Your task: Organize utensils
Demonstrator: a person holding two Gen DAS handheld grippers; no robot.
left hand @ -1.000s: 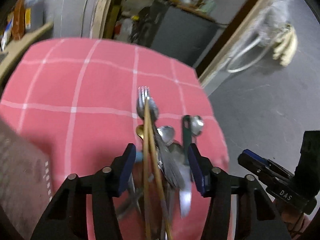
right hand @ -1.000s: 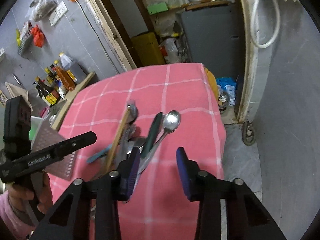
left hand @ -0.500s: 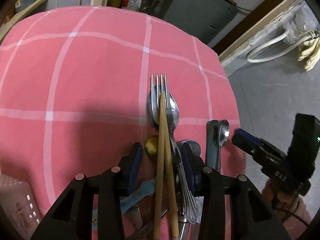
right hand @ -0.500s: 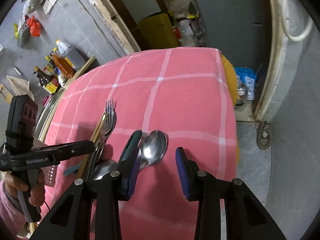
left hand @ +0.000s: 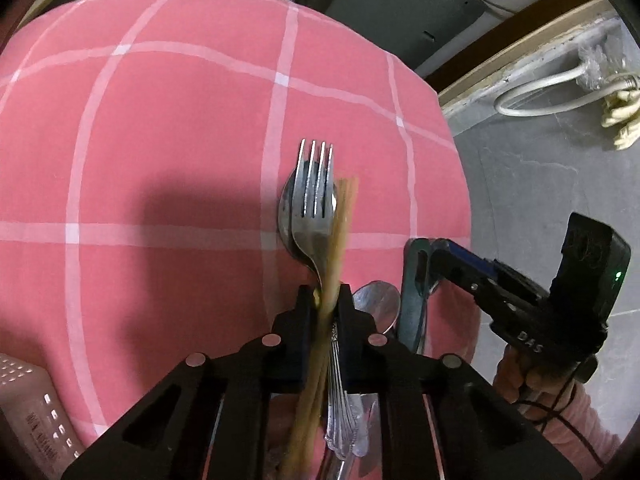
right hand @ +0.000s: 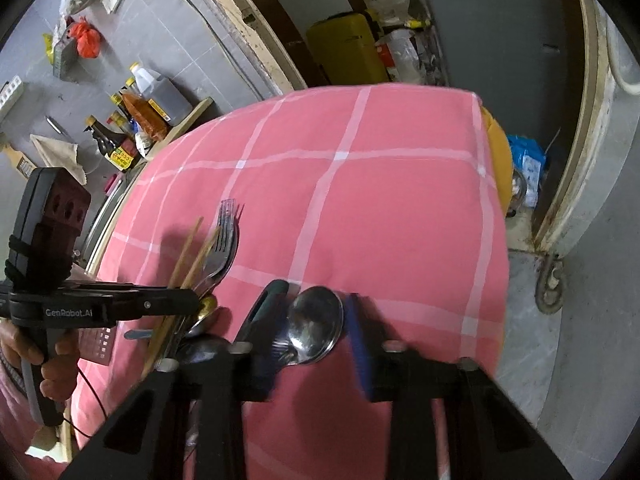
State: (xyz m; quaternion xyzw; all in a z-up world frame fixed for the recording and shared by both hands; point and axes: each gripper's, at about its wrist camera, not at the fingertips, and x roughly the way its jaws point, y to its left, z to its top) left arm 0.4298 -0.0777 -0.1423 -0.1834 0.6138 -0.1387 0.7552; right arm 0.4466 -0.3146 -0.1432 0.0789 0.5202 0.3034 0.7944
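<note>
A pile of utensils lies on the pink checked cloth [left hand: 160, 140]. My left gripper [left hand: 325, 300] points down at it, jaws closing, pads pressed on the pair of wooden chopsticks [left hand: 340, 232]. The chopsticks slant over a steel fork [left hand: 316, 196] that rests on a spoon. My right gripper [right hand: 312, 344] is closing around a steel spoon [right hand: 316, 320]. Its blue right pad [right hand: 360, 344] is at the bowl's edge, with a gap at the left pad. A dark green handle [right hand: 264, 308] lies just left of those jaws. Each gripper shows in the other's view, left gripper [right hand: 194, 302] and right gripper [left hand: 424, 256].
A pink perforated basket [left hand: 28, 400] stands at the near left of the table. The cloth's right edge [right hand: 492, 240] drops to a grey floor. Sauce bottles [right hand: 132, 128] stand on a shelf beyond the table's left side. A hand [right hand: 44, 348] holds the left gripper.
The left jaws have closed from wide apart onto the chopsticks, whose tips swung right off the fork. The right gripper came down to the spoon and its jaws narrowed around it.
</note>
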